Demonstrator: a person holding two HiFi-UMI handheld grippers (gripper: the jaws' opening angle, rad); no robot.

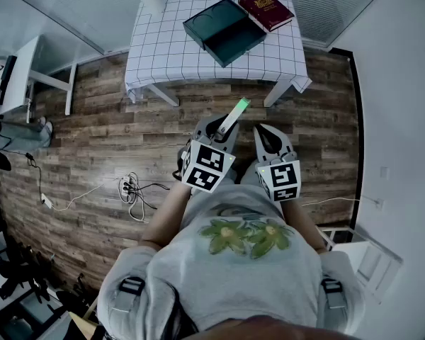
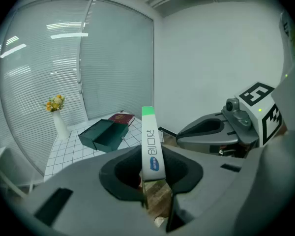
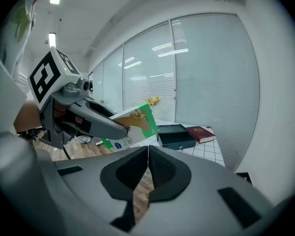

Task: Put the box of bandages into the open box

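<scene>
Side by side, the left gripper (image 1: 222,128) clamps the thin cardboard bandage box (image 2: 150,149) between its jaws while the right gripper (image 3: 147,163) has its jaws together, empty

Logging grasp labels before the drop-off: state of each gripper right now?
Left gripper: jaws shut on the thin green-and-white cardboard box of bandages.
Right gripper: jaws shut, holding nothing.
</scene>
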